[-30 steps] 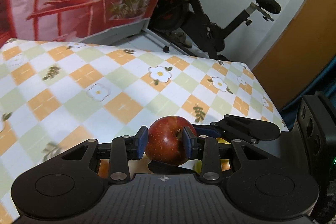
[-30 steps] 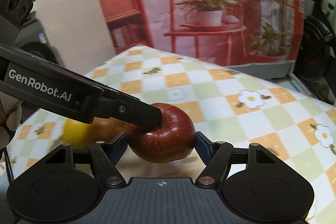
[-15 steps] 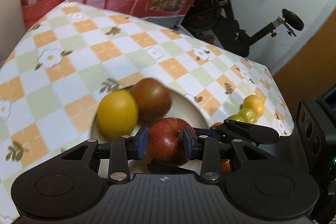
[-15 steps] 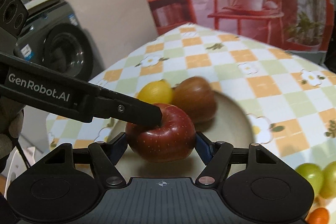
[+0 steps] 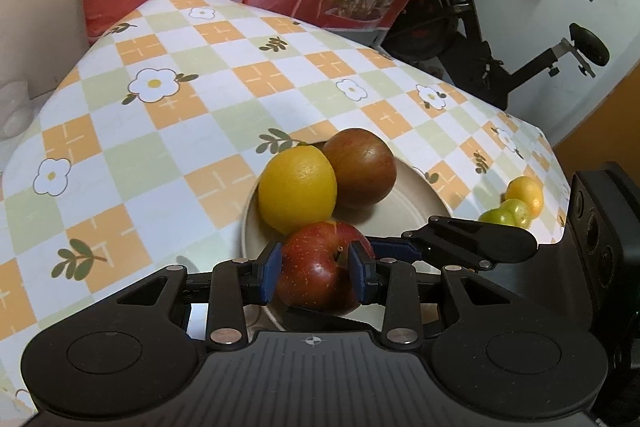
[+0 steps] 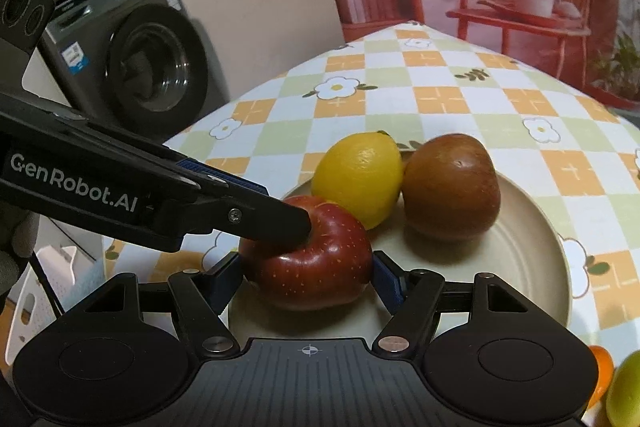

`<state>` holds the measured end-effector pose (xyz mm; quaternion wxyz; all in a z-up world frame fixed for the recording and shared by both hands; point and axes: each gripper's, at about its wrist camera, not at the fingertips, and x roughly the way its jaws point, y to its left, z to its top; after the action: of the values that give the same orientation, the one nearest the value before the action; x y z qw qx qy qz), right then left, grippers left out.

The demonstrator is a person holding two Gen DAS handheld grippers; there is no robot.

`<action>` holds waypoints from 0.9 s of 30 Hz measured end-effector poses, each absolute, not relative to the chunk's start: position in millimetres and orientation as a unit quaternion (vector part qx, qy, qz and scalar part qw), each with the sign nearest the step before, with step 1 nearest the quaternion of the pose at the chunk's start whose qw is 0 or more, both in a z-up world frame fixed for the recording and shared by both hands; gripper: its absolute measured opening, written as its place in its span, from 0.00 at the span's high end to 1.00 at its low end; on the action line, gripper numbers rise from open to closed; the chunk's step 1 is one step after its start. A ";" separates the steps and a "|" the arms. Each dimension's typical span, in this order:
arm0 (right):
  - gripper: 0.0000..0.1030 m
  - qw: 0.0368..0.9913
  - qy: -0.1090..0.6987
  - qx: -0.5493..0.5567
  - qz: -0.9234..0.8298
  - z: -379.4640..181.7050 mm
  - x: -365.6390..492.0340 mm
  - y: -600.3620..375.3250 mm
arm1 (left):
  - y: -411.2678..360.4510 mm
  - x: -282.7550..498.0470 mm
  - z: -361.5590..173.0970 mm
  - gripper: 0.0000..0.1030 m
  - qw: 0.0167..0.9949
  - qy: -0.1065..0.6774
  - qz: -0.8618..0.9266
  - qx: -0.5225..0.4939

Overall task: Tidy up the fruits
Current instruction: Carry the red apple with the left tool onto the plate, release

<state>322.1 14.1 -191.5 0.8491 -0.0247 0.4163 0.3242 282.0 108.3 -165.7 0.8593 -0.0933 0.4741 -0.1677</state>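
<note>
A red apple (image 5: 320, 265) (image 6: 308, 255) is held by both grippers at once, over the near edge of a beige plate (image 5: 420, 187) (image 6: 532, 251). My left gripper (image 5: 316, 269) is shut on the apple's sides. My right gripper (image 6: 308, 283) is shut on it from the other direction. A yellow lemon (image 5: 297, 188) (image 6: 358, 173) and a brownish apple (image 5: 360, 166) (image 6: 452, 187) lie on the plate, just beyond the red apple.
Small green and orange fruits (image 5: 516, 203) lie on the checked tablecloth (image 5: 160, 131) right of the plate; some also show in the right wrist view (image 6: 624, 387). A washing machine (image 6: 152, 59) stands past the table's left edge, an exercise bike (image 5: 500, 39) behind it.
Both grippers carried the red apple from bare tablecloth to over the plate, lower and closer to the lemon and brownish apple. Both grips stayed shut.
</note>
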 end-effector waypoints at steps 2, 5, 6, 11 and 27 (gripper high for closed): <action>0.36 0.848 0.417 -0.025 0.327 -191.9 323.0 15.8 | 109.7 280.7 -165.5 0.63 0.860 0.474 -0.165 -0.095; 0.36 0.847 0.415 -0.029 0.332 -192.4 322.6 18.3 | 111.1 278.8 -165.3 0.63 0.861 0.474 -0.162 -0.093; 0.36 0.847 0.414 -0.029 0.334 -192.8 322.4 19.1 | 112.1 278.1 -165.7 0.63 0.861 0.473 -0.161 -0.093; 0.36 0.849 0.403 -0.035 0.340 -194.7 321.4 23.2 | 115.9 275.6 -167.2 0.61 0.865 0.468 -0.154 -0.091; 0.36 0.867 0.371 -0.019 0.332 -185.4 300.7 -3.0 | 113.6 274.4 -167.8 0.58 0.871 0.462 -0.143 -0.084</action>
<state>300.7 -3.0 -185.4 0.8672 -0.0191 0.3708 0.3320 274.4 113.6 -167.8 0.8713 -0.0844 0.4620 -0.1426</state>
